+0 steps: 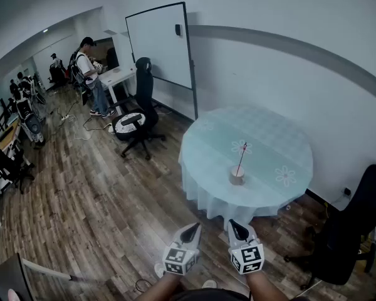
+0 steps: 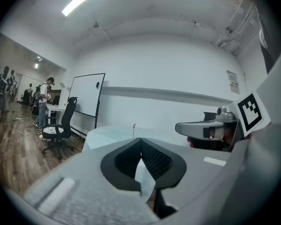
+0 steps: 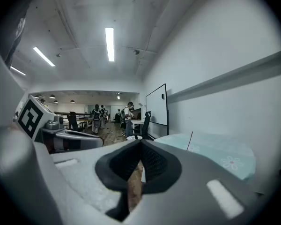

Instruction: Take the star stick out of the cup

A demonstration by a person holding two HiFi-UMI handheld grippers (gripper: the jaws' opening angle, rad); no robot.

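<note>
1. Well ahead of both grippers, a round desk (image 1: 269, 137) stands against a white wall (image 1: 269, 55) crossed by a grey band. A pale blue-green cloth (image 1: 203, 187) with white flower prints covers the desk and hangs over its edge.
2. A small tan cup (image 1: 237, 176) stands upright on the cloth, somewhat toward the near edge of the desk. The star stick (image 1: 240, 157) stands in the cup, thin and leaning slightly, with its red tip uppermost.
3. The left gripper (image 1: 189, 232) is held low over the floor, well short of the desk. Its own view shows the jaws clenched tip to tip with nothing between them.
4. The right gripper (image 1: 238, 231) is just beside it, also well apart from the cup. Its jaws are pressed together and empty too.
5. The floor (image 1: 94, 205) is brown wood planking, with cables lying on it farther back.
6. A whiteboard (image 1: 158, 42) on a stand is set by the wall to the left of the desk, and a black office chair (image 1: 138, 115) is in front of it.
7. A second black chair (image 1: 351, 231) stands at the right of the desk.
8. Farther back, a person (image 1: 91, 74) stands at a white far desk (image 1: 116, 76), and other people and more chairs show deeper in the room.
9. Long ceiling lights (image 3: 109, 43) run overhead.
</note>
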